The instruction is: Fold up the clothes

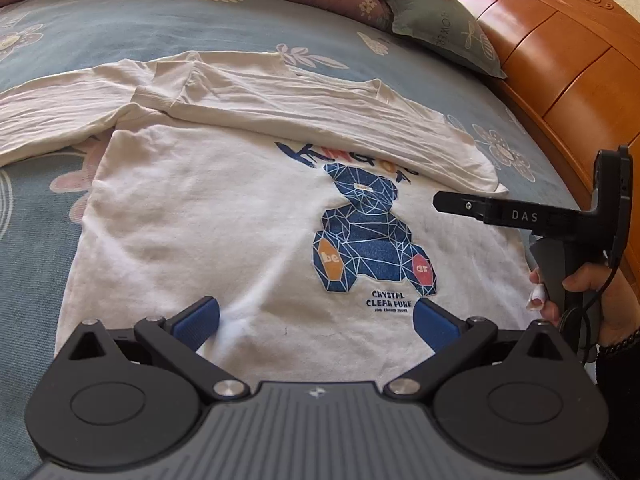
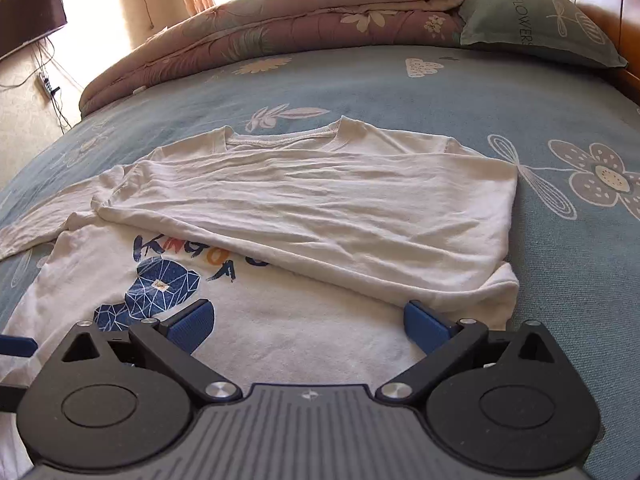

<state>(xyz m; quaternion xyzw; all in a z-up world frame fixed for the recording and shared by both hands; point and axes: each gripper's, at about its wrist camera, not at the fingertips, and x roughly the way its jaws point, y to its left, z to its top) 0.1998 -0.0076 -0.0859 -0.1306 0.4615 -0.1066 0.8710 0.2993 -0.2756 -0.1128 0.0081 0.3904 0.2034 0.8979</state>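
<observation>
Shirt (image 2: 280, 208) lies collar away from you, hem nearest, one sleeve folded across; both your tongs (image 1: 316, 320) (image 2: 308, 326) gape empty.

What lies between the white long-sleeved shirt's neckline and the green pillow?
Only bare blue floral bedsheet between white shirt and green pillow, shown in the right wrist view.

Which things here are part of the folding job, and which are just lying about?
Job:
shirt, one sleeve already folded across its chest
left tool, open
right tool, open

Lying about:
pillow
quilt
bedsheet
headboard
</observation>
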